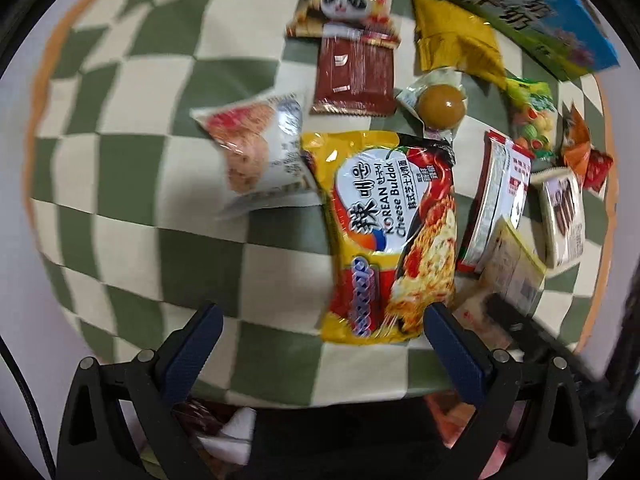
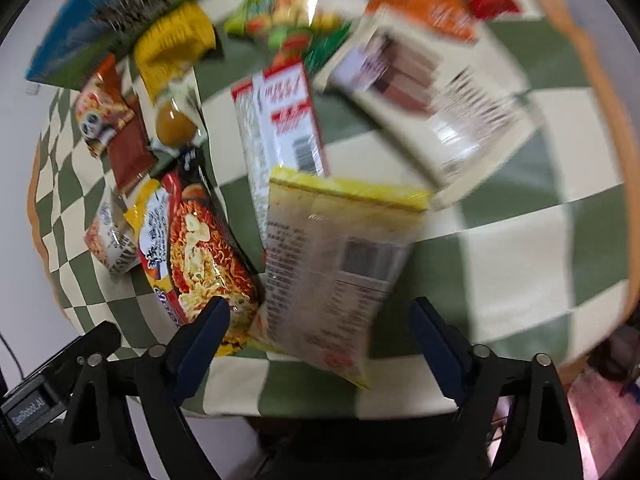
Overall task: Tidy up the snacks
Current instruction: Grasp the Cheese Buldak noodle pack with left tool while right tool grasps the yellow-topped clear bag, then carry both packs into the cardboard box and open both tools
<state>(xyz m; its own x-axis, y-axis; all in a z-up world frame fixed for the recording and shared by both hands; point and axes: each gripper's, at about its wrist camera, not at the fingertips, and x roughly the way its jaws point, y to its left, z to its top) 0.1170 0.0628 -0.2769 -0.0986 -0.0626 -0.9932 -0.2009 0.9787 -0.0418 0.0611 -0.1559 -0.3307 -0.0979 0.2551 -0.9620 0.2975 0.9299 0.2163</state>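
Checkered cloth [image 1: 132, 248], glossy yellow noodle packet [image 1: 390, 236]

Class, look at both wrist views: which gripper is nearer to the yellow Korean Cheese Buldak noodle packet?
Left. The left gripper hangs open right at the Cheese Buldak packet, whose near end lies between its fingers. The right gripper is open over a neighbouring yellow-edged packet, with the Buldak packet off to its left.

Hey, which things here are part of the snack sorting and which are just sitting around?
Job: Buldak noodles, yellow packet, wrapped egg, panda snack, wafer pack, both open grippers, left and right.

Just there: checkered cloth, blue box.
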